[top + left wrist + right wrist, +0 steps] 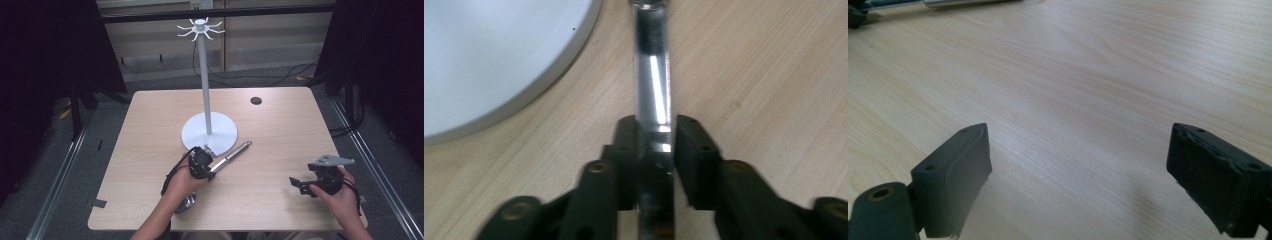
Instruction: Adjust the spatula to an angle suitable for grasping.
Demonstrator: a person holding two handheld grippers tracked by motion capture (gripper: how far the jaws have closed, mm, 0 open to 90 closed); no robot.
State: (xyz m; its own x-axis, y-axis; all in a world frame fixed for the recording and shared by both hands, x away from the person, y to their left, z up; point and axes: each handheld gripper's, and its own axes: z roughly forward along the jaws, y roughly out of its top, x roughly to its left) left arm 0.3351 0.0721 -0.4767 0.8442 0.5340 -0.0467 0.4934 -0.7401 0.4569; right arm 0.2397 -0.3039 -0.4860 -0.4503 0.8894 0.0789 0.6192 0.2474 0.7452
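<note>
A shiny metal utensil lies slantwise on the wooden table, its long handle pointing to the far right and its round end partly hidden under the person's left wrist. My left gripper sits over the handle just in front of the white stand's base. In the left gripper view the handle runs up between the jaws, and both pads hug it, so my left gripper is shut on it. My right gripper rests at the front right, open, over bare wood.
A white hook stand rises mid-table: round base, tall pole, ring of hooks on top. The base edge lies close to the left jaw. A dark grommet hole sits far right. Black curtains flank the table.
</note>
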